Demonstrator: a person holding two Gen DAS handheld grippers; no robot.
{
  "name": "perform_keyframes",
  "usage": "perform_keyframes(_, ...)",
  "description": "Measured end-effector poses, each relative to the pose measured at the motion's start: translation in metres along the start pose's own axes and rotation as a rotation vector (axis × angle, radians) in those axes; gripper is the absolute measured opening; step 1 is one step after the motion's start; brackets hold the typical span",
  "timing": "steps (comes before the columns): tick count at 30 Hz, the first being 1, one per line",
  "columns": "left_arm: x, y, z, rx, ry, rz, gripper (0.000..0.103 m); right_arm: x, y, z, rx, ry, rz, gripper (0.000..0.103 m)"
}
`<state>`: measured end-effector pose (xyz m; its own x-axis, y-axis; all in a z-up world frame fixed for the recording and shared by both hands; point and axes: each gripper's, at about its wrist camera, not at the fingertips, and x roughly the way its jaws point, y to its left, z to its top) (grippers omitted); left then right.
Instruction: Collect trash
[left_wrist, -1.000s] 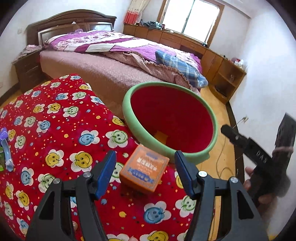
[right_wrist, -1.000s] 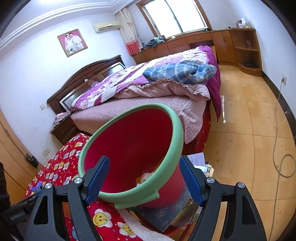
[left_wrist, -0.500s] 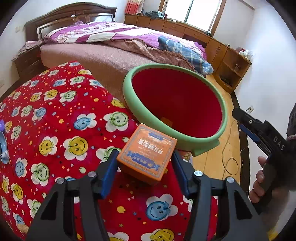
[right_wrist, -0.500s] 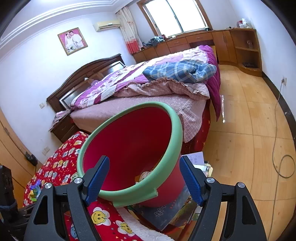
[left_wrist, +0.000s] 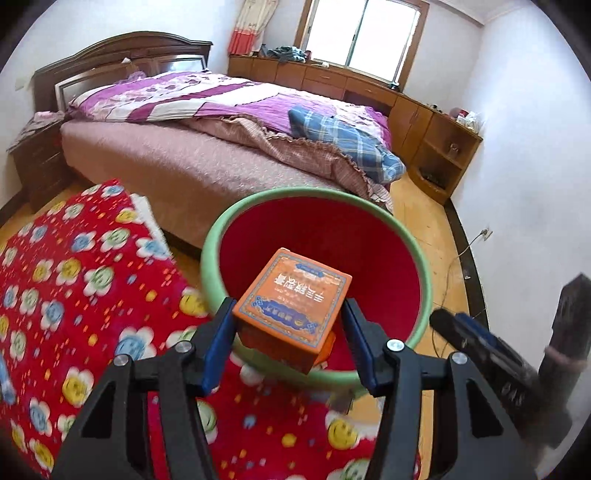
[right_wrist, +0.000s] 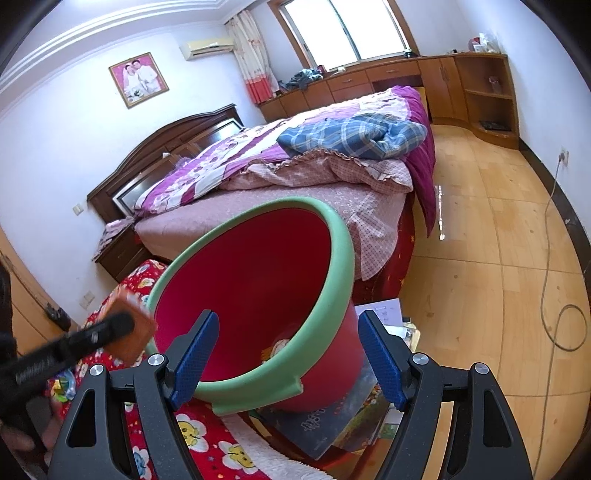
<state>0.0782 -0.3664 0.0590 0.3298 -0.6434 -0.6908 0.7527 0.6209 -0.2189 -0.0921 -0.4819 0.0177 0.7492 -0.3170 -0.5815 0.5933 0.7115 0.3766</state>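
Here, an orange box (left_wrist: 291, 308) with blue printed panels is gripped between the blue pads of the left claw (left_wrist: 290, 332), whose jaws have just been closing onto its two sides. The box is held in the air, tilted, over the near rim of a red bucket (left_wrist: 369, 251) with a green rim, so that its far corner is seen against the red inside wall. From the right wrist view the same box is seen blurred at the left, just beside the bucket's rim and above a red cloth (right_wrist: 207, 439) printed with smiling flowers. The right claw (right_wrist: 288, 360) is held wide apart, with the bucket's near rim seen between its pads but not pressed by them. Under the bucket some printed papers (right_wrist: 325, 421) are seen lying. Beyond it a bed (left_wrist: 192, 162) with purple covers and a blue checked blanket (left_wrist: 347, 138) is shown.
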Motion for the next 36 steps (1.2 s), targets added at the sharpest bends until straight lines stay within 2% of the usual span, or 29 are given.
perform_keyframes(6, 0.011, -0.001, 0.005, -0.03, 0.019, 0.006, 0.061, 0.003, -0.005, -0.001, 0.012, 0.01, -0.011, 0.079)
perform_keyframes(13, 0.001, 0.005, -0.002, -0.053, 0.017, 0.021, 0.061, 0.001, -0.001, -0.001, 0.006, 0.01, -0.001, 0.079)
perform_keyframes(26, -0.052, 0.039, -0.025, -0.139, -0.022, 0.1, 0.061, -0.017, 0.024, -0.004, -0.034, -0.002, 0.044, 0.079)
perform_keyframes(36, -0.098, 0.083, -0.043, -0.225, -0.081, 0.183, 0.061, -0.028, 0.055, -0.012, -0.082, 0.016, 0.095, 0.079)
